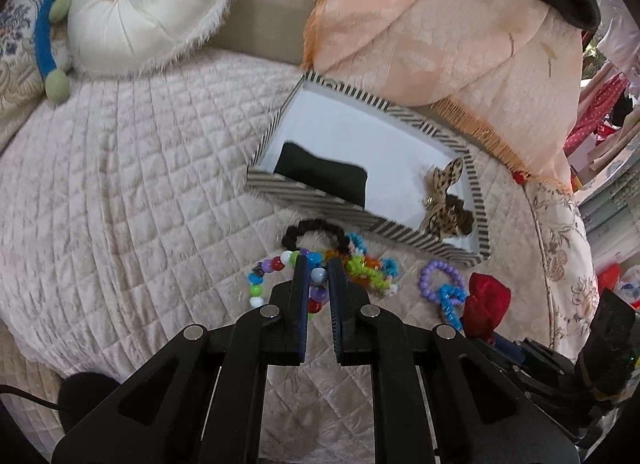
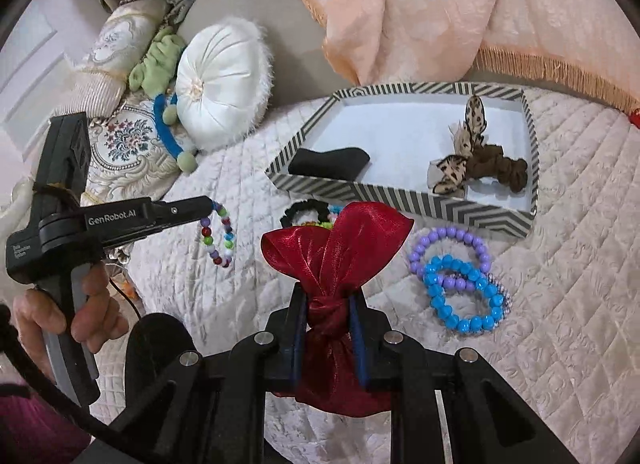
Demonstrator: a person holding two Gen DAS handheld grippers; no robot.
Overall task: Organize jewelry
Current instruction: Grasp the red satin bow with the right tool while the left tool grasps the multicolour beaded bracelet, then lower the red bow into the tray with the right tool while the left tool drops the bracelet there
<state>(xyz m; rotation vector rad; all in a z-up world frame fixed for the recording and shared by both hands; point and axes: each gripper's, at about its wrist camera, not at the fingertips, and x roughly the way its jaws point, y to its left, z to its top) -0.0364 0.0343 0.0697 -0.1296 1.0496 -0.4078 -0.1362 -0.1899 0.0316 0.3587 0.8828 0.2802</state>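
Left hand-held gripper (image 1: 319,270) clenched on multicolour bead bracelet (image 2: 219,233), loop dangling below; right hand-held gripper (image 2: 325,298) grasping red ribbon bow (image 2: 334,242) by knot; striped tray (image 2: 400,194) ahead; risk: beads slipping from narrow pinch, bow snagging tray rim

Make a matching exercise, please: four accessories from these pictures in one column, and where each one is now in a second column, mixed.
Things:
1. red ribbon bow
2. multicoloured bead bracelet
3. brown scrunchie
4. blue bead bracelet

Places:
A. inside the striped tray, at its right end
B. pinched in the right tool
C. lying on the quilt, overlapping a purple bracelet
D. hanging from the left tool

Pairs: 1-B, 2-D, 3-A, 4-C
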